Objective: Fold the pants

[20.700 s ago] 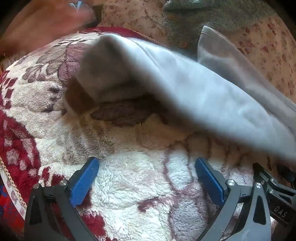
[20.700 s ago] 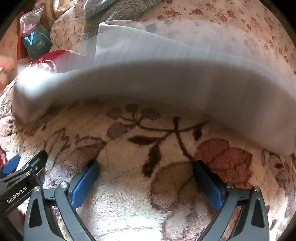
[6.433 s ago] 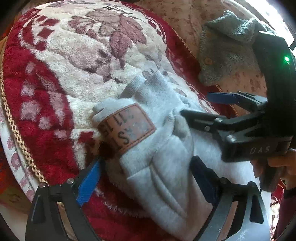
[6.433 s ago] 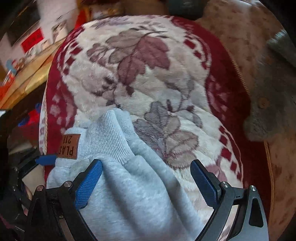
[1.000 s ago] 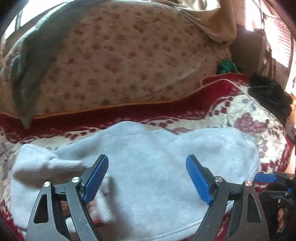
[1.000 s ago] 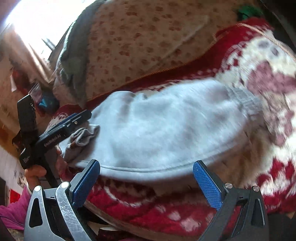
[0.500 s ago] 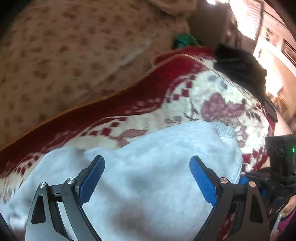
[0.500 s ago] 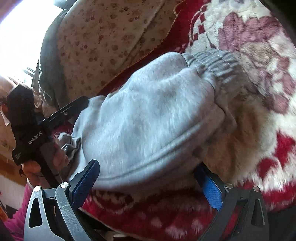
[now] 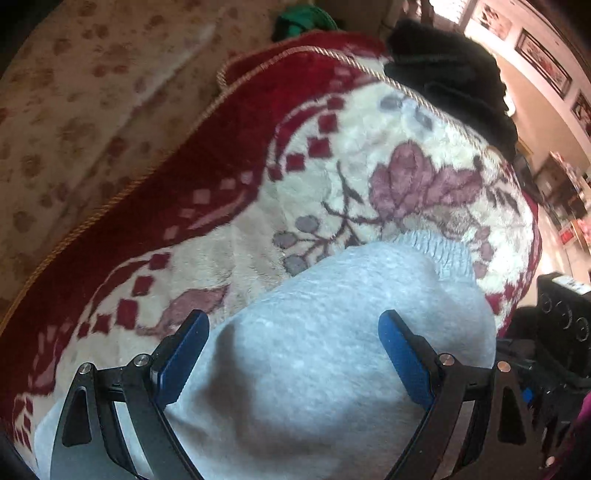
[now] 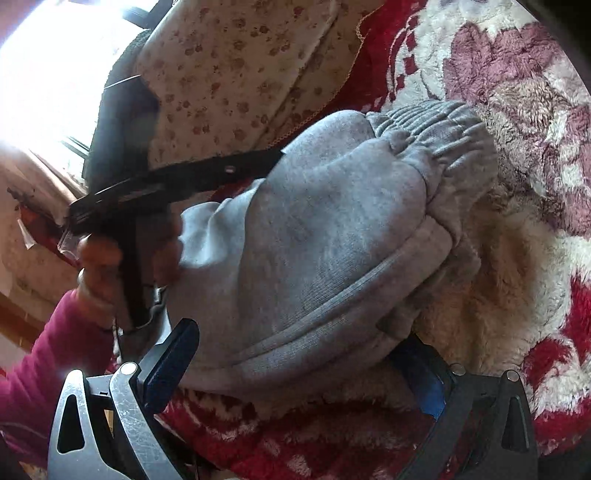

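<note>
The grey pants (image 9: pixel 332 350) lie as a folded bundle on the blanket, with the ribbed waistband (image 9: pixel 439 251) at the far end. My left gripper (image 9: pixel 291 350) hovers open just over the bundle, grey fabric filling the gap between its blue fingers (image 9: pixel 181 354). In the right wrist view the pants (image 10: pixel 314 240) bulge upward, with the waistband (image 10: pixel 436 125) at the upper right. My right gripper (image 10: pixel 295 369) stands open at the bundle's near edge, its jaws either side of the folded hem. The left gripper (image 10: pixel 266 158), held by a hand (image 10: pixel 99 258), reaches across the top of the pants.
A red and cream floral fleece blanket (image 9: pixel 332 166) covers the surface. Behind it rises a beige spotted cushion (image 9: pixel 74 92). A black garment (image 9: pixel 443 74) and something green (image 9: pixel 299 22) lie at the blanket's far edge. A magenta sleeve (image 10: pixel 44 350) is at the lower left.
Both grippers have moved closer to the waistband end of the bundle. The left gripper now reaches over the top of the pants. Both stay open.
</note>
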A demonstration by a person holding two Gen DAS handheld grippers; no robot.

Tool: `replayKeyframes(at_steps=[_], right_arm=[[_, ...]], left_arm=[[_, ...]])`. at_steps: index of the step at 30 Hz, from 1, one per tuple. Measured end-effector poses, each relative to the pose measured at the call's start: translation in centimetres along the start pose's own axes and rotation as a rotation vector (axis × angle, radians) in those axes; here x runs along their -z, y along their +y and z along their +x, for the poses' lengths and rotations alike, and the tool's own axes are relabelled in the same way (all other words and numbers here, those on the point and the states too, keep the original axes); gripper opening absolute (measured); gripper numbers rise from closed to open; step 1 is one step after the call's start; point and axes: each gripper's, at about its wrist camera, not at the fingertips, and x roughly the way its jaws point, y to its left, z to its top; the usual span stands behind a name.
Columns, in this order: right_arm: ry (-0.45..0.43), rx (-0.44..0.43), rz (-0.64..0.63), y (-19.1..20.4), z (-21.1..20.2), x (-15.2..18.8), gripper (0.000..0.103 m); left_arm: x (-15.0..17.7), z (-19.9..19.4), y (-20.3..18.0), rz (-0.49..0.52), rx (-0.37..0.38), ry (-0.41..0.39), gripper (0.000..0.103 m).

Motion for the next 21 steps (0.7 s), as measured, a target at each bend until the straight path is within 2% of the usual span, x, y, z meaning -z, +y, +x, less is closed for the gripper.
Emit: replayKeyframes(at_steps=[3,4,5,6,8,11,13,15,21], right_arm=[[-0.032,-0.009,-0.045,0.8,-0.2,-0.1,0.099],[-0.036,-0.006,-0.068,1.2,0.0,-0.2,0.094],[-0.037,0.003,-0.082,1.4,0.3,-0.3,0.083],[-0.041,0.014,-0.088,1.4,0.6,-0.5,0.067],[-0.049,0.004,-0.066,0.9,0.9,-0.8,0.061],[-0.059,-0.032,-0.032,0.6,0.8,-1.2,0.054],[-0.07,-0.034,-0.054,1.1,0.6,-1.2,0.049],[-0.094,-0.041,-0.084,2.4,0.2,-1.4,0.044],[-0.148,-0.035,-0.204,6.7,-1.5,-2.5,0.041]], left_arm=[[-0.4,1.1,0.3,0.009,0.037,0.036,0.093],[-0.5,1.5,0.3,0.012,0.05,0.045,0.092],[-0.6,1.9,0.4,0.015,0.066,0.052,0.088],[-0.7,2.5,0.4,0.016,0.092,0.062,0.07],[-0.8,3.4,0.3,0.018,0.105,0.074,0.062],[-1.0,3.4,0.6,-0.005,0.154,0.057,0.044],[-0.9,2.8,0.9,-0.016,0.167,0.034,0.023],[-1.0,2.0,0.7,-0.016,0.154,0.011,0.014],[-1.1,-1.5,0.6,-0.037,0.16,-0.078,0.011]])
